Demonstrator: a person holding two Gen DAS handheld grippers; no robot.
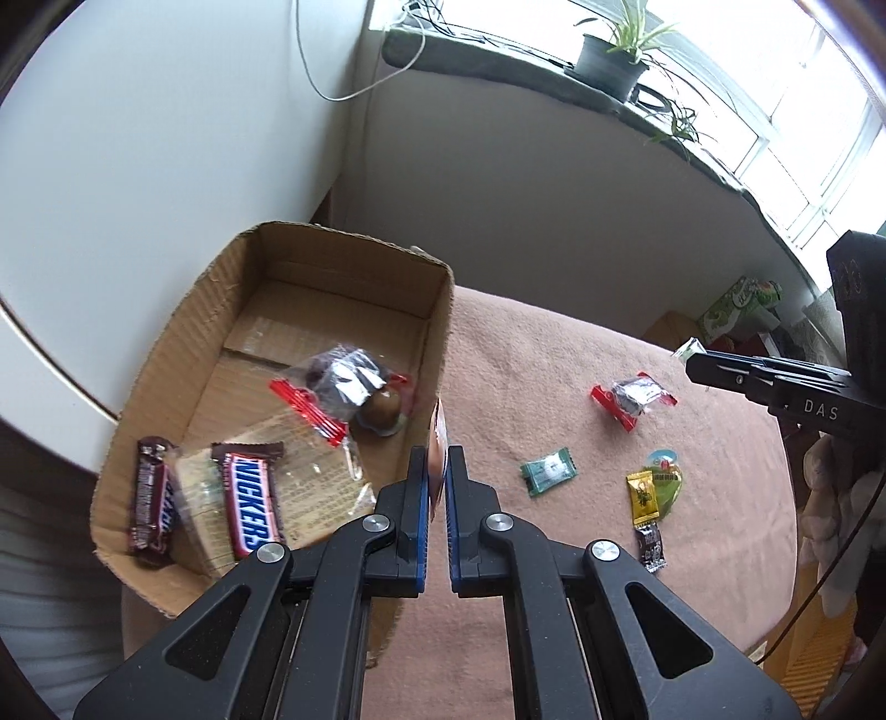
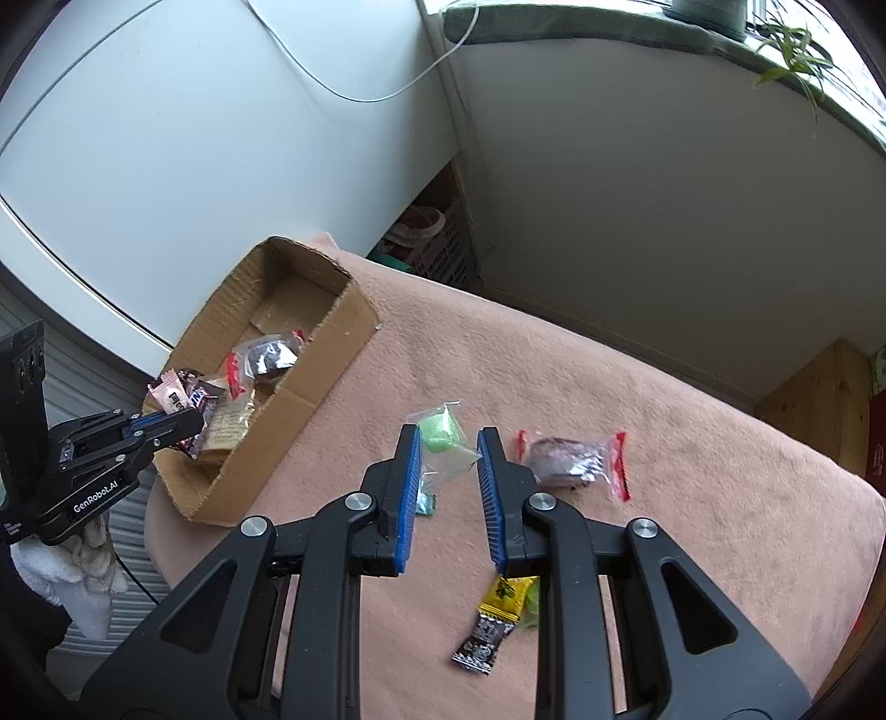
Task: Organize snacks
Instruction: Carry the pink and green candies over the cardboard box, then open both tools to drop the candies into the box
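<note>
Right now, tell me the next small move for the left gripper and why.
Probably ease it a little further over the cardboard box and open. The left gripper is shut on a pink snack packet right at the box's near wall, and the Snickers bars already lie inside.

The pink snack packet [image 1: 438, 454] showed only edge-on between the left gripper [image 1: 437, 487] fingers; its print was unreadable. A dark green candy [image 2: 426, 501] lay mostly hidden behind the right gripper [image 2: 448, 487] left finger. The potted plant [image 2: 714, 14] was cut off by the top edge. The yellow sachet [image 2: 506, 595] print was too small to read.
</note>
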